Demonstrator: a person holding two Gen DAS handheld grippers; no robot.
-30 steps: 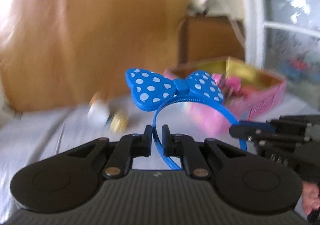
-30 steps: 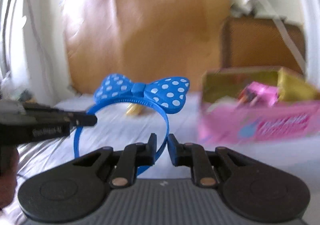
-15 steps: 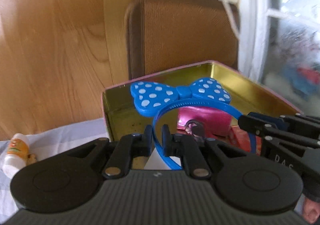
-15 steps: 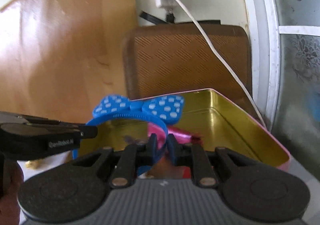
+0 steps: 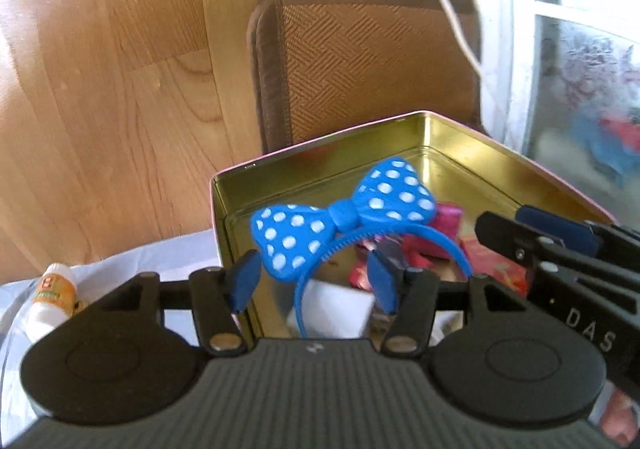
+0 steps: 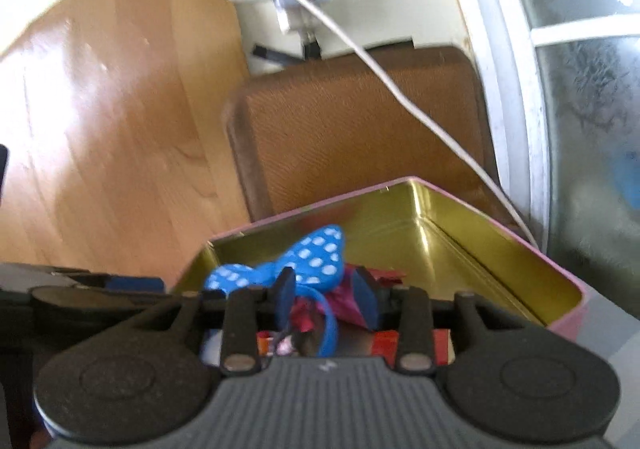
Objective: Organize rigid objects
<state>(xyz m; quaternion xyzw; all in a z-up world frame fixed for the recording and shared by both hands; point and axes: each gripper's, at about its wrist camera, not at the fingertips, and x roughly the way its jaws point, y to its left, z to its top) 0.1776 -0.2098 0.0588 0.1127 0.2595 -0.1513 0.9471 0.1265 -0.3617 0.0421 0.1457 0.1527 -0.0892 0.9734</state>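
Note:
A blue headband with a white-dotted bow (image 5: 344, 215) lies tilted inside the pink tin box with a gold inside (image 5: 452, 153), on top of pink and red items. It also shows in the right wrist view (image 6: 296, 263). My left gripper (image 5: 312, 281) is open, its fingers apart on either side of the band. My right gripper (image 6: 326, 295) is open too, with the band between its fingers but not clamped. The right gripper's side shows in the left wrist view (image 5: 560, 253).
A small white and orange bottle (image 5: 50, 299) lies on the white cloth left of the tin. A brown cushioned chair back (image 5: 360, 61) stands behind the tin (image 6: 460, 233). A white cable (image 6: 400, 89) hangs near the window frame at right. A wooden panel is at left.
Both grippers carried the headband over the tin, then opened. The headband dropped into the tin and now rests tilted on the items inside.

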